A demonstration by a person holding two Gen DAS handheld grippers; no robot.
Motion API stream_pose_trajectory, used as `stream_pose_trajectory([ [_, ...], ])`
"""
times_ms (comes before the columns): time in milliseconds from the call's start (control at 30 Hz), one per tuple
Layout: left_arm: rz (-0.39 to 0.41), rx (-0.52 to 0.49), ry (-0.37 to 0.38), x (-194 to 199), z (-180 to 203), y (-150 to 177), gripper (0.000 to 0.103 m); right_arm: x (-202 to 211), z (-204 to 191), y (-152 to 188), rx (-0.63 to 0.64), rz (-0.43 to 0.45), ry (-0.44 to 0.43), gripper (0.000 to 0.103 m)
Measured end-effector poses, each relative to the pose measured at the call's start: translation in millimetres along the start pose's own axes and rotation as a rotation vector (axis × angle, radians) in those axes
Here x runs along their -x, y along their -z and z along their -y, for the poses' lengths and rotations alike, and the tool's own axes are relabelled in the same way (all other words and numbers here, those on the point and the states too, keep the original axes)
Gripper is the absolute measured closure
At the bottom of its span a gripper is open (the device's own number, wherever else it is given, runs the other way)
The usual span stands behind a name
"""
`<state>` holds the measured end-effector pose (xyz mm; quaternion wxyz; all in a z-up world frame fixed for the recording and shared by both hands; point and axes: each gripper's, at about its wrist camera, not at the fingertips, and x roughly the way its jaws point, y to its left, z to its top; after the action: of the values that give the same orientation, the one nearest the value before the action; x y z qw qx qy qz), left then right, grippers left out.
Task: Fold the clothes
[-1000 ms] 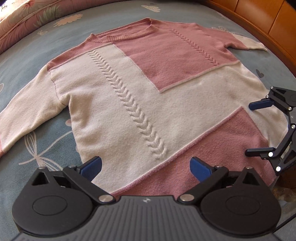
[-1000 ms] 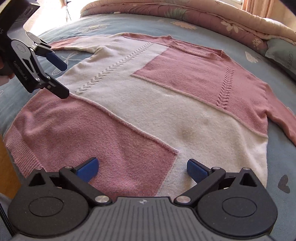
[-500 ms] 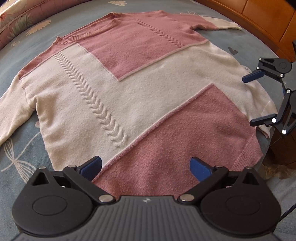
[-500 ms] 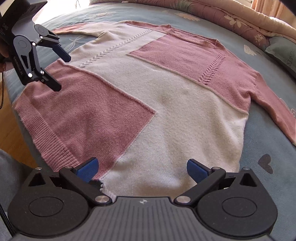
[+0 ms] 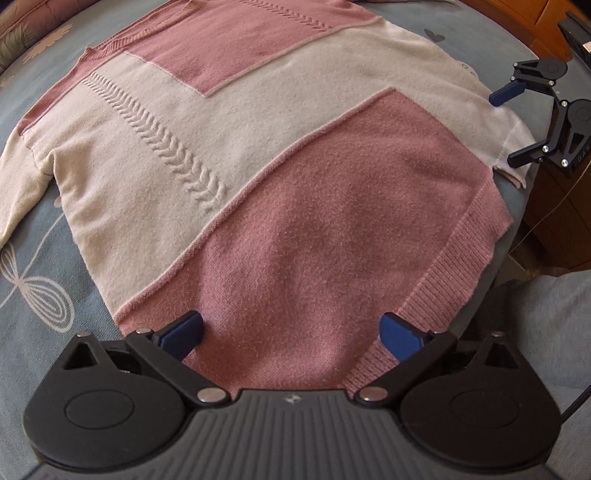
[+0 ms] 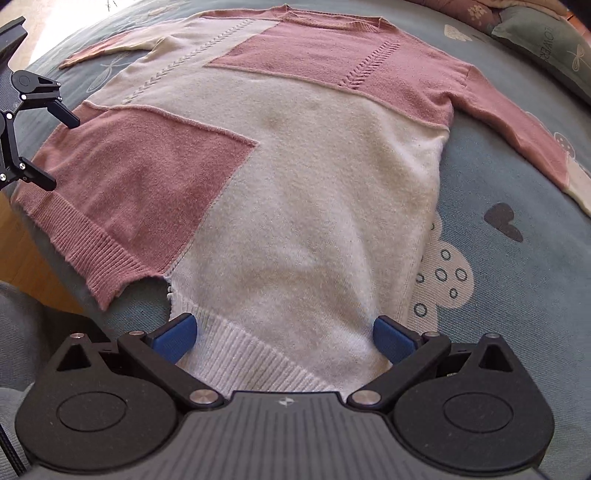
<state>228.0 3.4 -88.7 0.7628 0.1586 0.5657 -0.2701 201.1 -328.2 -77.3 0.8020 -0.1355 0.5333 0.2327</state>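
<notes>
Bed [image 5: 33, 258] with blue-grey patterned sheet fills both views; quilt and a green pillow [image 6: 546, 48] at upper right of the right wrist view. Sweater [image 5: 280, 155], pink and cream blocks with cable-knit strips, lies flat and face up across the bed, neckline at the top of both frames, ribbed hem at the bottom. Cream sleeve [image 5: 18, 184] runs off the left edge of the left wrist view; pink sleeve [image 6: 517, 136] runs to the right edge of the right wrist view. Wooden furniture [image 5: 554, 33] upper right of the left wrist view.

Left tongs [image 5: 291, 334] wide open, empty, blue pads over the pink hem section at bottom centre. Right tongs [image 6: 282, 334] also wide open, empty, pads straddling the cream ribbed hem at bottom centre. Each pair also shows in the other's view, spread open: right tongs at the right edge beside the cream hem corner, left tongs at the left edge by the pink hem corner. Contact with fabric unclear.
</notes>
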Motion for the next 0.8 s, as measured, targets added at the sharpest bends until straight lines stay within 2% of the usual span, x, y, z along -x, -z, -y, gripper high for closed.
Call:
stream_pose_trajectory([
  [167, 0.134, 0.060, -0.058, -1, -22, -48, 0.003, -5, 6, -50, -0.091, 0.196, 0.077, 0.000],
  [267, 0.186, 0.090, -0.064, -13, -33, -77, 0.003, -24, 14, -83, -0.183, 0.270, 0.086, 0.000],
  [333, 0.204, 0.094, -0.051, -20, -36, -89, 0.003, -37, 18, -96, -0.238, 0.290, 0.068, 0.000],
  [400, 0.192, 0.096, -0.037, -27, -39, -94, 0.003, -48, 22, -97, -0.256, 0.272, 0.056, 0.000],
  [500, 0.137, 0.114, -0.054, -38, -47, -85, 0.002, -53, 31, -80, -0.216, 0.271, 0.097, 0.000],
  [600, 0.128, 0.146, -0.056, -31, -57, -71, 0.001, -44, 45, -63, -0.197, 0.262, 0.099, 0.000],
  [700, 0.121, 0.241, -0.047, -20, -65, -71, 0.002, -34, 41, -65, -0.173, 0.234, 0.104, 0.000],
  [800, 0.160, 0.334, 0.011, -14, -65, -75, 0.002, -29, 30, -75, -0.206, 0.247, 0.073, 0.000],
])
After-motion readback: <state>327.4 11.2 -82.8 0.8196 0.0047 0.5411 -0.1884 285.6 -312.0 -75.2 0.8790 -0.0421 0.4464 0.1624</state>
